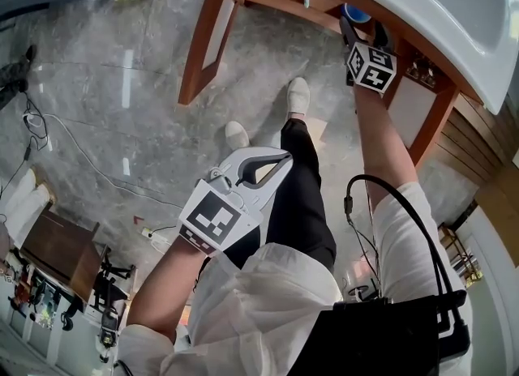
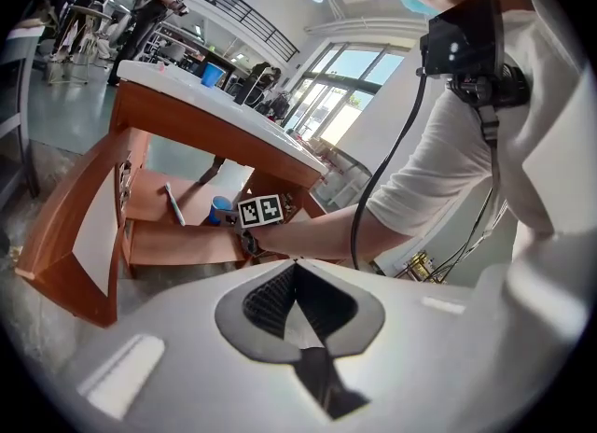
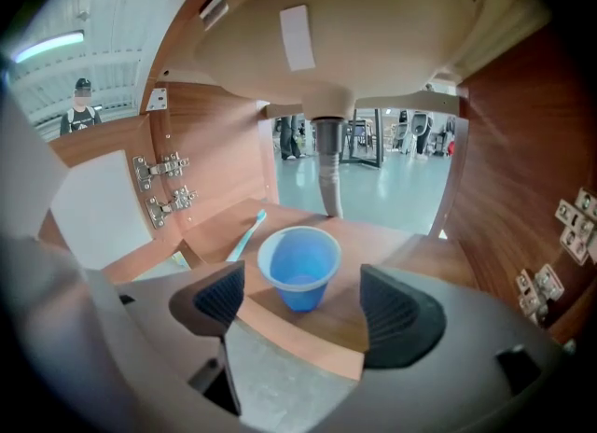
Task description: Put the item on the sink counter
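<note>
A blue plastic cup (image 3: pixel 300 266) stands upright on the wooden shelf (image 3: pixel 392 263) under the sink basin. My right gripper (image 3: pixel 303 305) is open, its jaws wide apart on either side of the cup and just short of it, not touching. In the head view the right gripper (image 1: pixel 362 32) reaches into the cabinet where the cup (image 1: pixel 357 15) peeks out. The left gripper (image 1: pixel 268 165) hangs low by the person's leg; its jaws are shut with nothing between them. The left gripper view shows the cup (image 2: pixel 220 208) far off beside the right gripper's marker cube.
A light blue toothbrush (image 3: pixel 245 234) lies on the shelf left of the cup. The drain pipe (image 3: pixel 328 168) drops behind the cup. Cabinet walls close in left and right. The white sink counter (image 1: pixel 454 10) runs above. A cable (image 1: pixel 81 164) trails on the grey floor.
</note>
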{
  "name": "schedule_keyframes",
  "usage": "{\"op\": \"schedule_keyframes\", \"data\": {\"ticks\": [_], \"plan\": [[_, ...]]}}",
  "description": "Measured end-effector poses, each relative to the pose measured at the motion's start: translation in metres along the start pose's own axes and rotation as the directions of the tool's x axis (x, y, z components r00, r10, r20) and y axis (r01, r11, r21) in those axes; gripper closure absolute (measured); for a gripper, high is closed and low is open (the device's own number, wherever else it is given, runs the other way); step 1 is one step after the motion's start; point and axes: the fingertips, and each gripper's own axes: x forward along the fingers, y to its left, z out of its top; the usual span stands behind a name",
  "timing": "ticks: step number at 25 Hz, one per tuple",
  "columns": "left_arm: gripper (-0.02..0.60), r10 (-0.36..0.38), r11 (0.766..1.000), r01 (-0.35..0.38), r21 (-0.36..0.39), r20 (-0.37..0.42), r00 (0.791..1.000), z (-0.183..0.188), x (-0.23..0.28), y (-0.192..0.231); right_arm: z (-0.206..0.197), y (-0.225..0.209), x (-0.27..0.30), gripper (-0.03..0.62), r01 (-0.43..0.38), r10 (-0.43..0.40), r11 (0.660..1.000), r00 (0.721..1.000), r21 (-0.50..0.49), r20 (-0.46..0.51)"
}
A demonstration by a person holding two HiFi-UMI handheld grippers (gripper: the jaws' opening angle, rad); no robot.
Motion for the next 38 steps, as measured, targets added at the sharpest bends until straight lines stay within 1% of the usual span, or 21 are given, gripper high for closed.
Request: {"op": "schedule_keyframes", "data": {"ticks": [6, 9, 11, 15, 19, 22, 24, 25, 26, 27, 29, 30, 33, 38], "plan": [[0.577, 0.009, 1.000, -0.009, 0.025, 0.008, 1.000, 0.004, -0.005, 0.004, -0.023, 0.011, -0.025, 0.244, -0.007, 0.008, 1.000, 0.998, 0.013, -0.057], [0.575, 0.000, 0.999, 0.000, 0.053, 0.008, 1.000, 0.012, -0.009, -0.003, -0.033, 0.018, -0.053, 0.244, -0.005, 0.008, 0.999, 0.996, 0.033, -0.089], [0.577, -0.013, 0.997, 0.012, 0.074, 0.012, 1.000, 0.022, -0.012, -0.011, -0.033, 0.024, -0.076, 0.245, -0.003, 0.008, 0.999, 0.995, 0.046, -0.104], [0.575, -0.038, 0.991, 0.035, 0.130, 0.017, 0.999, 0.042, -0.017, -0.025, -0.023, 0.046, -0.122, 0.246, -0.044, 0.052, 0.997, 0.992, 0.070, -0.116], [0.575, -0.075, 0.979, 0.076, 0.191, -0.012, 0.997, 0.062, -0.025, -0.038, 0.000, 0.077, -0.164, 0.246, -0.102, 0.111, 0.992, 0.985, 0.069, -0.135], [0.575, -0.104, 0.976, 0.104, 0.190, -0.012, 0.995, 0.073, -0.034, -0.054, 0.010, 0.100, -0.200, 0.247, -0.154, 0.160, 0.987, 0.974, 0.050, -0.162], [0.575, -0.109, 0.977, 0.107, 0.186, 0.000, 0.994, 0.082, -0.042, -0.062, 0.018, 0.113, -0.222, 0.257, -0.178, 0.184, 0.983, 0.967, 0.053, -0.175], [0.575, -0.110, 0.977, 0.107, 0.183, 0.005, 0.994, 0.087, -0.046, -0.065, 0.024, 0.120, -0.232, 0.281, -0.186, 0.193, 0.981, 0.965, 0.057, -0.179], [0.577, -0.113, 0.978, 0.110, 0.178, 0.010, 0.994, 0.090, -0.051, -0.067, 0.030, 0.126, -0.242, 0.363, -0.194, 0.201, 0.979, 0.963, 0.059, -0.181], [0.575, -0.117, 0.979, 0.113, 0.169, 0.016, 0.993, 0.092, -0.056, -0.070, 0.037, 0.132, -0.253, 0.483, -0.201, 0.209, 0.978, 0.961, 0.061, -0.179], [0.577, -0.123, 0.982, 0.116, 0.151, 0.034, 0.992, 0.098, -0.066, -0.077, 0.054, 0.142, -0.275, 0.544, -0.210, 0.218, 0.976, 0.961, 0.065, -0.168], [0.577, -0.124, 0.982, 0.116, 0.150, 0.041, 0.991, 0.101, -0.071, -0.080, 0.064, 0.146, -0.285, 0.561, -0.215, 0.223, 0.974, 0.961, 0.065, -0.160], [0.575, -0.119, 0.980, 0.112, 0.162, 0.037, 0.992, 0.100, -0.085, -0.094, 0.087, 0.161, -0.318, 0.578, -0.250, 0.256, 0.967, 0.955, 0.059, -0.149], [0.575, -0.104, 0.981, 0.100, 0.166, 0.017, 0.994, 0.092, -0.106, -0.111, 0.111, 0.185, -0.366, 0.586, -0.301, 0.307, 0.951, 0.942, 0.065, -0.137]]}}
